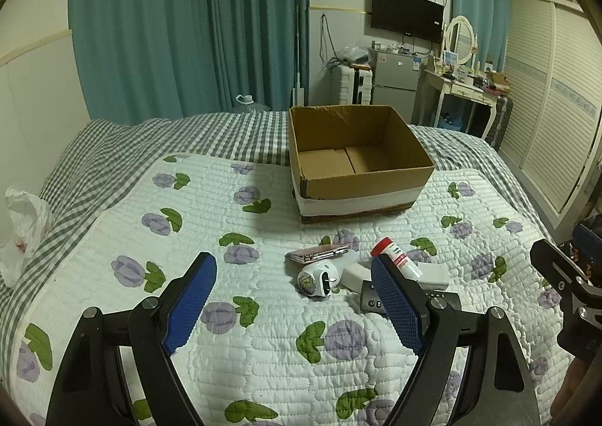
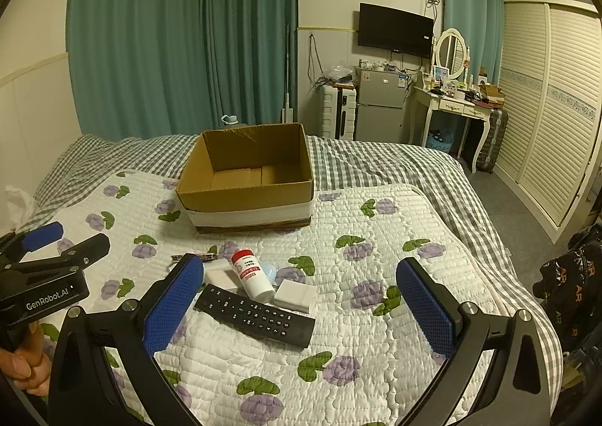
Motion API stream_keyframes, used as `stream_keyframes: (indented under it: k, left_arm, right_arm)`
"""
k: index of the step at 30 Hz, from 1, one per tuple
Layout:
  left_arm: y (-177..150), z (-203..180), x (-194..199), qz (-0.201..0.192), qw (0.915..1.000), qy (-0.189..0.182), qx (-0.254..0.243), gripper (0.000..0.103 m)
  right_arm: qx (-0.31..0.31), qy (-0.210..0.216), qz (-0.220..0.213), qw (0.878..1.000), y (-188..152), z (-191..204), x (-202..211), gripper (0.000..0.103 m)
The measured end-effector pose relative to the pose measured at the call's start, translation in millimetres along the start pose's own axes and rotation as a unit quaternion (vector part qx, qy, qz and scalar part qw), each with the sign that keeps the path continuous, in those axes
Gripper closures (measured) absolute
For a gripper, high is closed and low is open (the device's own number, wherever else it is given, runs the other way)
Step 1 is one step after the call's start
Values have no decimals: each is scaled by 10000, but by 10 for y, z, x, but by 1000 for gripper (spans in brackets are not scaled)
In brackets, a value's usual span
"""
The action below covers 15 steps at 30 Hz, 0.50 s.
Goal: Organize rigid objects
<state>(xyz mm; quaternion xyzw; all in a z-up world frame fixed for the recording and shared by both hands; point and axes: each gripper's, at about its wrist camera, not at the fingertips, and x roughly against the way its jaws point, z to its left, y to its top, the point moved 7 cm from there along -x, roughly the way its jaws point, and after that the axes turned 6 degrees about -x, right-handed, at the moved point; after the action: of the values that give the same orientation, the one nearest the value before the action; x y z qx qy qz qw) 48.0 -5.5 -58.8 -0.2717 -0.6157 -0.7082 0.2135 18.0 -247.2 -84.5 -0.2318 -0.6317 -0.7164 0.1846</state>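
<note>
An empty cardboard box (image 1: 357, 147) (image 2: 248, 177) stands on the flowered quilt. In front of it lies a small heap: a red-capped white bottle (image 1: 399, 256) (image 2: 253, 274), a black remote (image 2: 256, 315) (image 1: 370, 301), a white adapter plug (image 1: 320, 277), a pink flat case (image 1: 318, 253), and white blocks (image 2: 295, 294). My left gripper (image 1: 297, 298) is open, hovering just short of the plug. My right gripper (image 2: 301, 305) is open above the remote's right end. Neither holds anything.
The bed's grey checked sheet (image 1: 113, 147) surrounds the quilt (image 2: 376, 256). A white plastic bag (image 1: 22, 230) lies at the left edge. Past the bed stand a fridge (image 2: 378, 111), a dressing table (image 2: 451, 106) and a louvred wardrobe (image 2: 545, 106). A hand (image 2: 26, 365) grips the left tool.
</note>
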Motion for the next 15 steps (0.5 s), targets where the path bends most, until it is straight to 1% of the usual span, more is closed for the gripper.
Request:
stream_keyframes:
  k: [5, 15]
  left_arm:
    - [0, 29, 6, -8, 9999, -53, 141, 17]
    - [25, 36, 20, -34, 9999, -43, 153, 17]
  right_arm:
    - [4, -7, -4, 10000, 19, 8, 1, 0]
    - [3, -42, 1, 10000, 34, -14, -2, 0]
